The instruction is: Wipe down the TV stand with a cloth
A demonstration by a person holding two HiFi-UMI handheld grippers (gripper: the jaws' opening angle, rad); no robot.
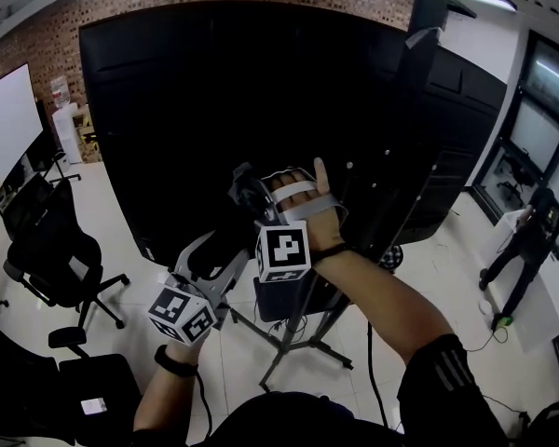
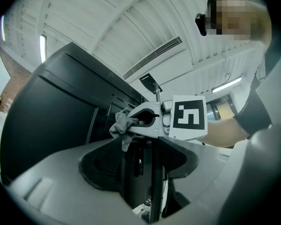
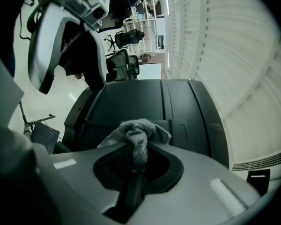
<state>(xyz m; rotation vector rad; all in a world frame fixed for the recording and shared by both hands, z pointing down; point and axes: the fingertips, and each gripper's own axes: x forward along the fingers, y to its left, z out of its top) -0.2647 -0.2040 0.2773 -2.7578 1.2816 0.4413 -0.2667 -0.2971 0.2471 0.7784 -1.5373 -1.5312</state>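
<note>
The TV's black back (image 1: 214, 110) fills the middle of the head view, carried on a dark stand with splayed legs (image 1: 303, 343). My right gripper (image 1: 249, 194) is up against the lower back of the TV, shut on a crumpled grey cloth (image 1: 240, 186). The cloth (image 3: 138, 130) bunches out of the right gripper (image 3: 136, 161) in front of the dark panel. My left gripper (image 1: 225, 242) sits just below, open, its jaws apart. The left gripper (image 2: 147, 172) looks up along the stand's pole (image 2: 156, 182) towards the cloth (image 2: 122, 125).
Black office chairs (image 1: 61, 259) stand on the white floor at the left, before a white board (image 1: 5, 119). A person (image 1: 526, 240) stands at the far right beside a window. A second dark panel (image 1: 456, 138) stands right of the TV. Cables trail under the stand.
</note>
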